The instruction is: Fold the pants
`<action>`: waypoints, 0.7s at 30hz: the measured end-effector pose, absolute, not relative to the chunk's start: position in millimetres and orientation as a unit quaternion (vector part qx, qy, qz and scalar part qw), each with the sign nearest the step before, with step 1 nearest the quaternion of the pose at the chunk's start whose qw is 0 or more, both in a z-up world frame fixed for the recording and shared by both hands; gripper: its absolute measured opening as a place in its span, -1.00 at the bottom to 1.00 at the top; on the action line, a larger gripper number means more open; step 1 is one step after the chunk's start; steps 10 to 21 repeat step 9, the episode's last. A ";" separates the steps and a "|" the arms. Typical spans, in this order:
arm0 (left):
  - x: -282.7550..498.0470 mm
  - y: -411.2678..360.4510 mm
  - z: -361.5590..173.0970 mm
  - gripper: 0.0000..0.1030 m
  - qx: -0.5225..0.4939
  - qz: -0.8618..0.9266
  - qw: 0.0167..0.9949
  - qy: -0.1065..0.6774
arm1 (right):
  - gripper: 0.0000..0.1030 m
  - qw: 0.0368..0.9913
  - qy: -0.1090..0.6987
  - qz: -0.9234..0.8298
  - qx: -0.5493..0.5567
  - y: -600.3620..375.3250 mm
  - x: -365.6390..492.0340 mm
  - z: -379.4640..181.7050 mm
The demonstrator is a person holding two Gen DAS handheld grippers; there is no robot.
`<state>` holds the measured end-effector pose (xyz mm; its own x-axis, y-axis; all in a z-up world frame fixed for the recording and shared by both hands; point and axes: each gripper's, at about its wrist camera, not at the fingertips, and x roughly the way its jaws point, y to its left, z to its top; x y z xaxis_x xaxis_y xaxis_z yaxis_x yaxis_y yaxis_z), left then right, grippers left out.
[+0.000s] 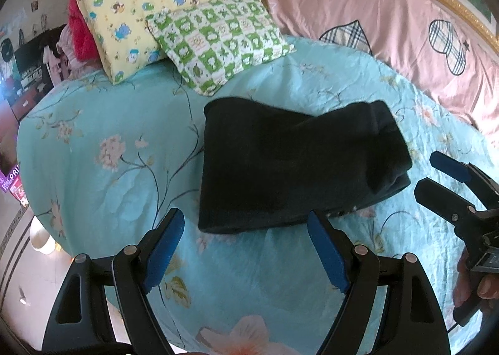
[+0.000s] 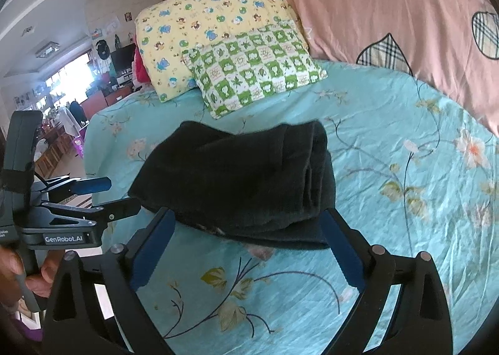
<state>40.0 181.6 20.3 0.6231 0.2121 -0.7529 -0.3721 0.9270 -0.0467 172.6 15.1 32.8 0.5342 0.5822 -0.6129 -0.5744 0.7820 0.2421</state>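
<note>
The black pants [image 1: 290, 165] lie folded into a thick rectangular bundle on the turquoise floral bedsheet [image 1: 109, 168]. They also show in the right wrist view [image 2: 243, 180], with stacked folded edges on the right side. My left gripper [image 1: 246, 249] is open and empty, hovering just in front of the bundle's near edge. It shows at the left of the right wrist view [image 2: 121, 196]. My right gripper [image 2: 246, 249] is open and empty, its fingertips flanking the bundle's near edge. It also shows at the right of the left wrist view [image 1: 427, 174].
A yellow cartoon-print quilt [image 1: 162, 9] and a green checked pillow [image 1: 218, 43] lie behind the pants. A pink duvet [image 1: 389, 27] runs along the back right. The bed's left edge [image 1: 31, 193] drops to the floor.
</note>
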 end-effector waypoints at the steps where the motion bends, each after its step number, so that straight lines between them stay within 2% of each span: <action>1: 41.6 182.3 22.2 0.59 -0.100 0.163 0.896 0.401 | 0.85 0.877 0.348 0.331 0.006 15.5 172.9 35.2; 4: 44.7 185.8 26.6 0.59 -0.118 0.155 0.897 0.397 | 0.91 0.879 0.342 0.333 0.011 17.2 174.6 38.3; 21: 45.3 179.5 33.5 0.59 -0.106 0.156 0.904 0.383 | 0.91 0.874 0.347 0.338 0.032 21.7 177.3 34.5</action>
